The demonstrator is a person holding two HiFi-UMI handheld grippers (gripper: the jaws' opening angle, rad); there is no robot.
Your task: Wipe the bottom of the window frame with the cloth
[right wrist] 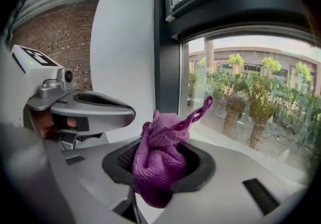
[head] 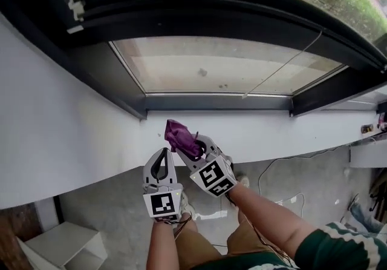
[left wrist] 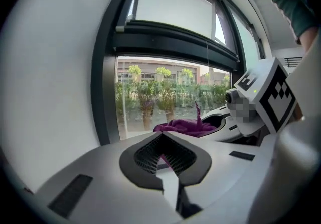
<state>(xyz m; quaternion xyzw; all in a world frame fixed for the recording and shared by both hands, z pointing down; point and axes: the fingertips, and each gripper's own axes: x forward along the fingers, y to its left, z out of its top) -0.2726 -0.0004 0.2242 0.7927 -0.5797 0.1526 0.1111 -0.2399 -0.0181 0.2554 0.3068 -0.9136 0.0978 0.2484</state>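
Note:
My right gripper is shut on a bunched purple cloth, which sticks out past its tips in front of the white wall below the window. In the right gripper view the cloth fills the jaw gap of that gripper, with a loop poking up. My left gripper hangs just left of it and slightly lower, shut with nothing in it. The dark bottom rail of the window frame runs above and beyond both grippers. In the left gripper view the left gripper has the cloth ahead of it.
A white wall curves below the window. A thin cord hangs across the glass. A white shelf unit stands on the floor at lower left, and cables lie on the grey floor at right.

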